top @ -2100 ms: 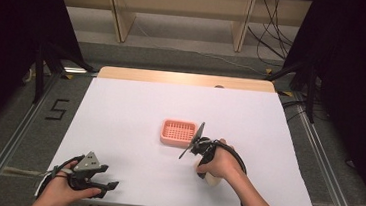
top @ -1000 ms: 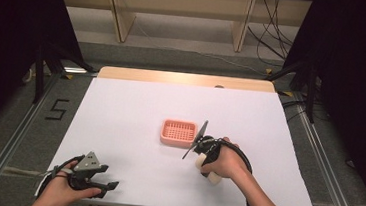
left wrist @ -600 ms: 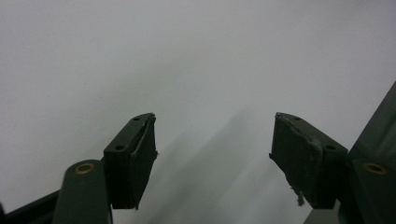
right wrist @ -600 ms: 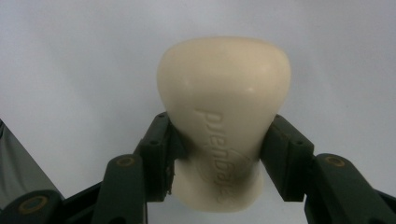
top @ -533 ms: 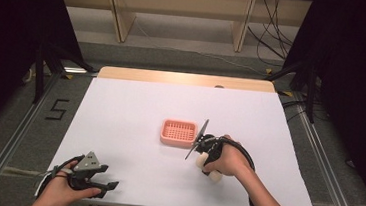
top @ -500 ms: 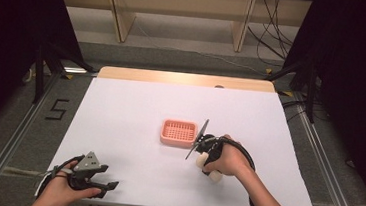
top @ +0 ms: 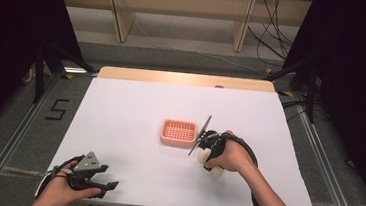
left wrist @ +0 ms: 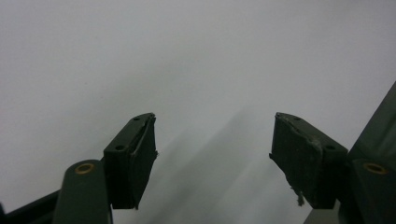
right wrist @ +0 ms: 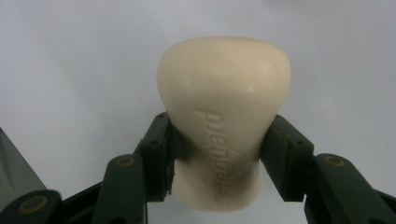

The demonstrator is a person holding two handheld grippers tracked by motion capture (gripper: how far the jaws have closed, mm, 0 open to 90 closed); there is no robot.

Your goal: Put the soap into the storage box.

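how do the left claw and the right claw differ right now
The left claw stands open with nothing between its jaws; the right claw is shut on a cream soap bar. The left claw sits near the table's front left corner; the right claw is mid-table beside the pink soap dish. Both have black jaws and are hand-held.

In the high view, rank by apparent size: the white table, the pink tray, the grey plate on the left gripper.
1. White table, by far the largest.
2. Pink tray.
3. Grey plate, smallest, though it sits nearer the camera, so it may look larger than it is.
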